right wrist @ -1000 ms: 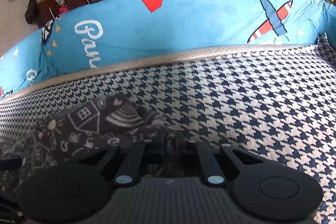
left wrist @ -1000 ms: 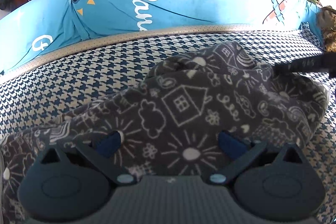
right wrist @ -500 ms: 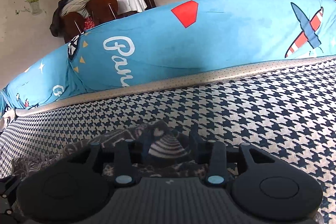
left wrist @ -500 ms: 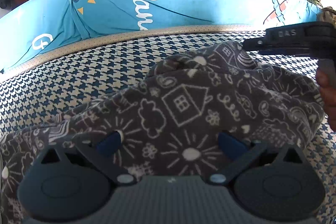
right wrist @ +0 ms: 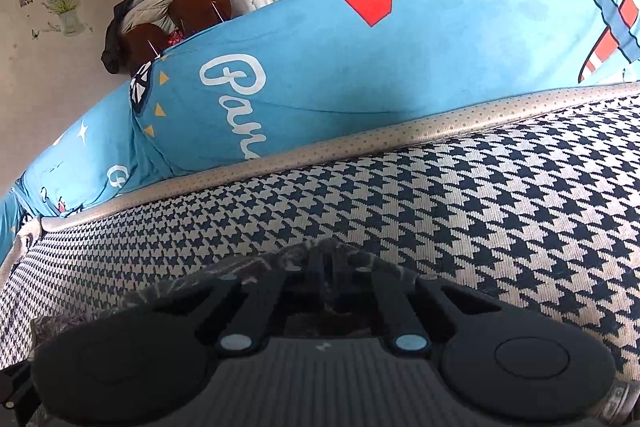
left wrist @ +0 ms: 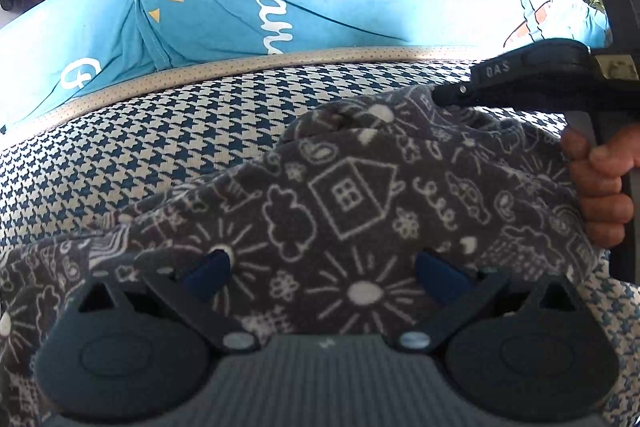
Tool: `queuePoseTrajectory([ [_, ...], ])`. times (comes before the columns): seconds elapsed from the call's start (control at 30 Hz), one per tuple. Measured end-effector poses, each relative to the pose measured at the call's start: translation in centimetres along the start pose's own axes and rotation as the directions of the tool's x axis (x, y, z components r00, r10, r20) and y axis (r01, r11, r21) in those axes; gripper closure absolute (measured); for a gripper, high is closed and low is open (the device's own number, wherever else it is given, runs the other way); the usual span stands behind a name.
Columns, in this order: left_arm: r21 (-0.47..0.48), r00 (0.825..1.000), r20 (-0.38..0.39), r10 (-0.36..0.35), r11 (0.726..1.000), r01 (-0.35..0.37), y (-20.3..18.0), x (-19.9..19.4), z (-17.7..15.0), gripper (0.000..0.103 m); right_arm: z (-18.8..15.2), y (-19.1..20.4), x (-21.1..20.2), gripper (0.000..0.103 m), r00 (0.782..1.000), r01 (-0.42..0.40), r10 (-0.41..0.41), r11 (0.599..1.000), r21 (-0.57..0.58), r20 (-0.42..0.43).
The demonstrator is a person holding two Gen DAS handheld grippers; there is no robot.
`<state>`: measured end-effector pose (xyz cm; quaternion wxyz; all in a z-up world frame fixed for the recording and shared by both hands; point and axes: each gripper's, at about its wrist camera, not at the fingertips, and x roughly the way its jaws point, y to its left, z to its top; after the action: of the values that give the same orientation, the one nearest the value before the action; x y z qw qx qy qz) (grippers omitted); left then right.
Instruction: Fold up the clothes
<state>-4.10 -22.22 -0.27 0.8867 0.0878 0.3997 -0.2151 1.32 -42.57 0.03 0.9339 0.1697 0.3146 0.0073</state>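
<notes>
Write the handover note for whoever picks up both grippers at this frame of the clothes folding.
Left gripper: fingers wide open, resting over the near part of the grey doodle-print garment, gripping nothing.
Right gripper: fingers closing on the garment's far edge.
Garment lies bunched on the houndstooth sofa seat.
Done: far edge grasped. Left: every fold; no neat fold is visible.

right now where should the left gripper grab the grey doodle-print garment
Take the near hem of the grey garment, coming in low from the front. The edge lies flat between the open left gripper jaws, while the far bunched end is at the right gripper, whose jaws are closing.
</notes>
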Motion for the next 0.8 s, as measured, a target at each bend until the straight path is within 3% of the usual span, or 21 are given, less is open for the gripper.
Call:
queuePoseTrajectory([
  [0.2, -0.001, 1.0, 0.002, 0.006, 1.0, -0.006, -0.1, 0.1, 0.1, 0.0, 1.2, 1.0, -0.1, 0.097, 0.996, -0.005, 0.002, 1.0, 0.027, 0.09],
  [0.3, -0.009, 1.0, -0.002, 0.007, 1.0, -0.007, -0.1, 0.3, 0.1, 0.0, 0.8, 0.7, 1.6, 0.097, 0.997, 0.07, -0.071, 0.997, 0.034, 0.039],
  [0.47, -0.016, 1.0, -0.008, 0.006, 1.0, -0.006, 0.0, 0.4, 0.2, 0.0, 0.1, 0.8, 2.6, 0.095, 0.994, 0.105, -0.106, 0.994, 0.043, 0.01],
  [0.63, -0.021, 1.0, -0.017, 0.001, 1.0, -0.001, 0.1, 0.5, 0.3, 0.0, 1.6, 0.4, -0.3, 0.094, 0.995, 0.084, -0.09, 0.991, 0.104, 0.051],
  [0.8, -0.015, 1.0, -0.016, 0.004, 1.0, -0.005, 0.1, 0.6, 0.3, 0.0, 1.8, -0.4, -5.2, 0.094, 0.988, 0.137, -0.143, 0.987, 0.088, 0.064],
])
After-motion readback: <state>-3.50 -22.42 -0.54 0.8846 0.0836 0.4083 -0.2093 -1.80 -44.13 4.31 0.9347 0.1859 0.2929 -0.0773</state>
